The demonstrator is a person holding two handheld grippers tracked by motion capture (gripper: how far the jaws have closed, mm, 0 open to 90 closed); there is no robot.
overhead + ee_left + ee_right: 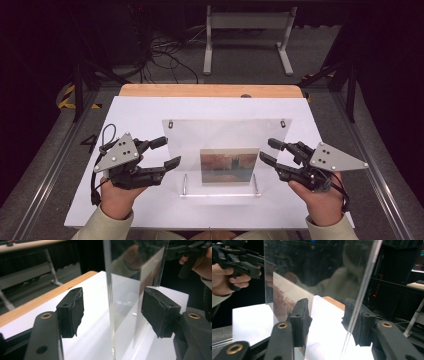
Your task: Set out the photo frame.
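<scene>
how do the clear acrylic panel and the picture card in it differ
The clear acrylic panel is see-through, so the white table shows through it; the picture card is opaque, printed in reddish and dark tones. The panel is much larger, spanning both metal feet, while the card covers just its lower middle. The panel's side edges sit between the open jaws of the left gripper and right gripper; the card lies between them, untouched. Both stand upright together.

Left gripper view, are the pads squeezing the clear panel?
No, the clear panel stands between the pads with open space on both sides.
</scene>
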